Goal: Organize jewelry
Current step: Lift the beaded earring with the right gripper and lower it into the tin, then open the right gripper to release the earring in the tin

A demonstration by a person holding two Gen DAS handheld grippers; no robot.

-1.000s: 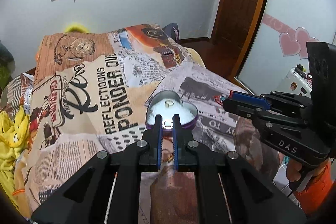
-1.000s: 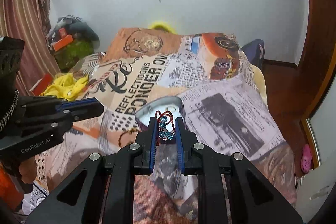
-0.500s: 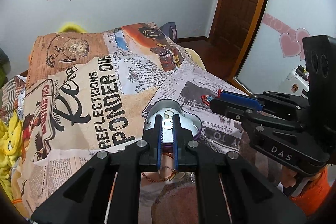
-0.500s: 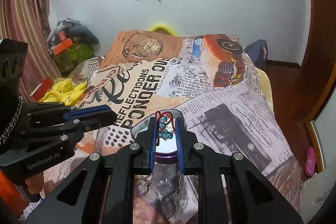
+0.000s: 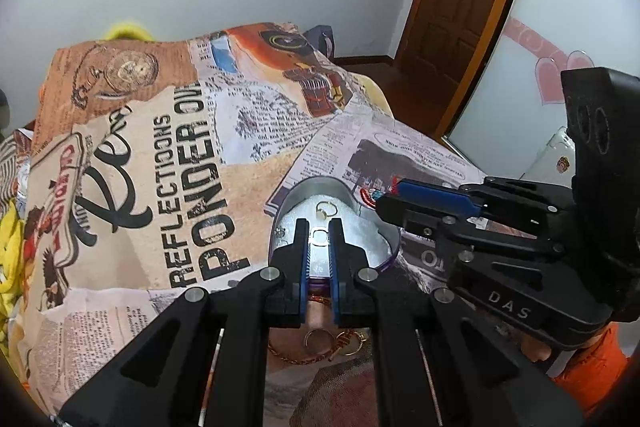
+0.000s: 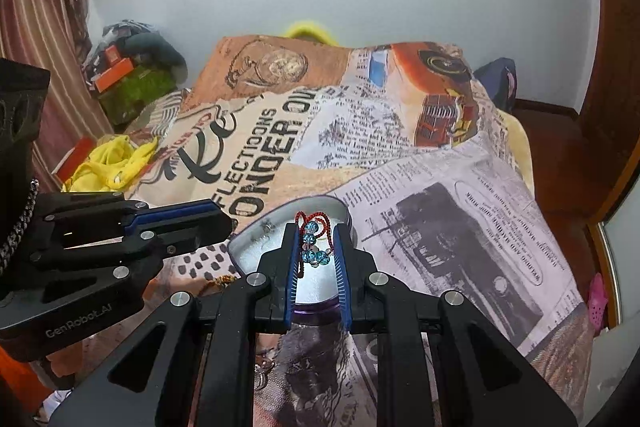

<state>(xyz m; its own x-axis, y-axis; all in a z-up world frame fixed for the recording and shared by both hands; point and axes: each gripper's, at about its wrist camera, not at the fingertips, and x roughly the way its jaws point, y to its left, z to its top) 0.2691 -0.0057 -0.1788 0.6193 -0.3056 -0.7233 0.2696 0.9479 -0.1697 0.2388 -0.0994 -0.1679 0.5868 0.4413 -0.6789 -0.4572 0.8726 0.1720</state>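
A heart-shaped tin (image 5: 316, 183) with a white lining lies on the printed bedspread (image 5: 160, 155). My left gripper (image 5: 319, 225) hangs over the tin's near edge, shut on a small gold ring (image 5: 319, 235). A second gold ring (image 5: 326, 209) rests inside on the lining. My right gripper (image 6: 316, 227) is shut on a red cord bracelet with blue beads (image 6: 314, 247), over the same tin (image 6: 340, 205). Each gripper shows in the other's view: the right gripper (image 5: 386, 197) beside the tin's right edge, the left gripper (image 6: 224, 215) at its left.
A gold chain and rings (image 5: 320, 343) lie on the bedspread below my left fingers. A small braided bracelet (image 6: 224, 281) lies left of the tin. Yellow cloth (image 6: 112, 163) sits at the bed's left edge. A wooden door (image 5: 460, 7) is at the back right, and an orange sleeve (image 5: 592, 367) is low right.
Both grippers have come forward and down toward the tin, which now looks larger and lies right under the fingertips. The ring and the bracelet have stayed in their grips.
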